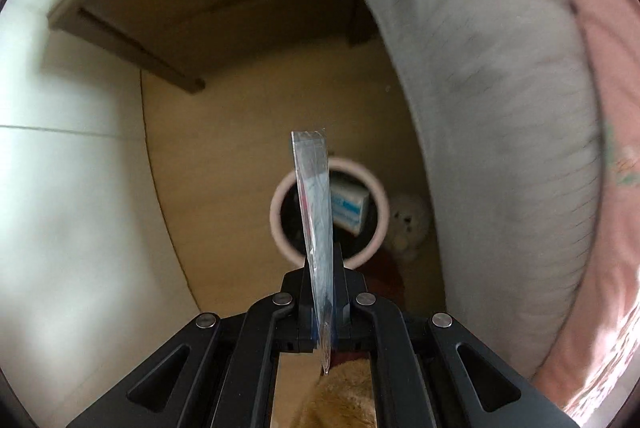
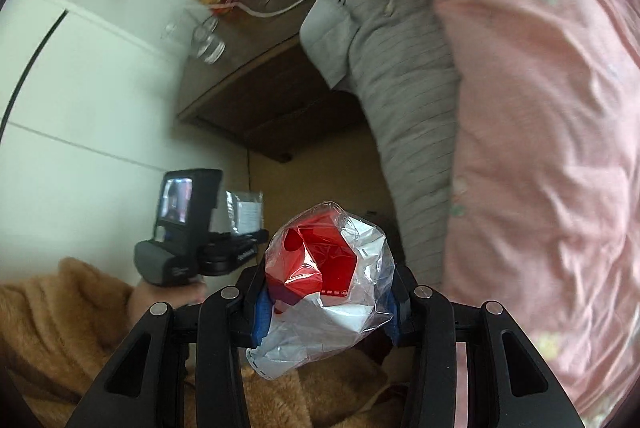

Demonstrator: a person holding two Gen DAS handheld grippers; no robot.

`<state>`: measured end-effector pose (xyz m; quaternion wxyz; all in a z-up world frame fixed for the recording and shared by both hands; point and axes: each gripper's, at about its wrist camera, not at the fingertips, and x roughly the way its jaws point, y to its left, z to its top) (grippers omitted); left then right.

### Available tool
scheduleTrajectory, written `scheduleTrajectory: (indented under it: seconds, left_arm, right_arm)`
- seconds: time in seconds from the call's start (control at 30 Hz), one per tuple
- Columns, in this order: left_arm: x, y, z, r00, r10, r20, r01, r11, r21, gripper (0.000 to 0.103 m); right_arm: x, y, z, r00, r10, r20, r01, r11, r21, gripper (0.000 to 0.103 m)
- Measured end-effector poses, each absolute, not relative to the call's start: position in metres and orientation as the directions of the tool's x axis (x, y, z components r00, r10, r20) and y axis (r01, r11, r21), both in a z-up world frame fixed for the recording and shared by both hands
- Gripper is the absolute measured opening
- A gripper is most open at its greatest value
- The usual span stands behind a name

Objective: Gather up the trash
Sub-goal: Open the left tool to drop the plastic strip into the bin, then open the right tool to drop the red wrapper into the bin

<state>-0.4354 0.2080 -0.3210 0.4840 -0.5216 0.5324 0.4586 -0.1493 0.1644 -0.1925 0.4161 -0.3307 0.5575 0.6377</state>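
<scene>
My left gripper point(image 1: 322, 264) is shut on a flat silvery plastic wrapper point(image 1: 314, 204), held edge-on and upright above a round pink-rimmed trash bin point(image 1: 280, 228) on the wooden floor. The bin holds a white and blue box point(image 1: 350, 206). My right gripper point(image 2: 326, 288) is shut on a crumpled clear and white plastic bag with a red carton inside point(image 2: 320, 268). The left gripper point(image 2: 180, 228) also shows in the right wrist view, held in a hand, with the wrapper point(image 2: 246, 212) sticking out of it.
A brown nightstand point(image 1: 208, 8) stands beyond the bin, with glasses point(image 2: 204, 40) and small items on top. A bed with grey sheet point(image 1: 500, 108) and pink quilt point(image 2: 540, 108) fills the right. A white plush toy point(image 1: 408, 224) lies beside the bin. White wall on the left.
</scene>
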Motion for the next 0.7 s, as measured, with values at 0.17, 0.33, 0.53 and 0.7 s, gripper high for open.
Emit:
scheduleTrajectory:
  seconds: [0.17, 0.33, 0.53, 0.7]
  left_arm:
    - [-0.426, 0.205, -0.355, 0.062, -0.187, -0.98, -0.998, 0.021, -0.067, 0.003]
    - [-0.413, 0.195, -0.368, 0.041, -0.195, -0.98, -0.996, 0.068, -0.056, 0.003]
    - [-0.407, 0.194, -0.373, -0.055, -0.204, -0.977, -0.995, 0.095, 0.036, 0.017]
    - [-0.415, 0.193, -0.375, -0.077, -0.193, -0.978, -0.995, 0.073, 0.064, 0.083]
  right_arm:
    - [-0.157, 0.158, -0.204, -0.437, 0.113, -0.892, -0.899, -0.037, 0.436, 0.043]
    - [-0.15, 0.152, -0.21, -0.432, 0.091, -0.897, -0.902, -0.017, 0.432, 0.043]
    - [-0.134, 0.146, -0.216, -0.432, 0.088, -0.898, -0.9, 0.019, 0.435, 0.043]
    - [-0.13, 0.141, -0.217, -0.438, 0.082, -0.895, -0.897, 0.028, 0.441, 0.043]
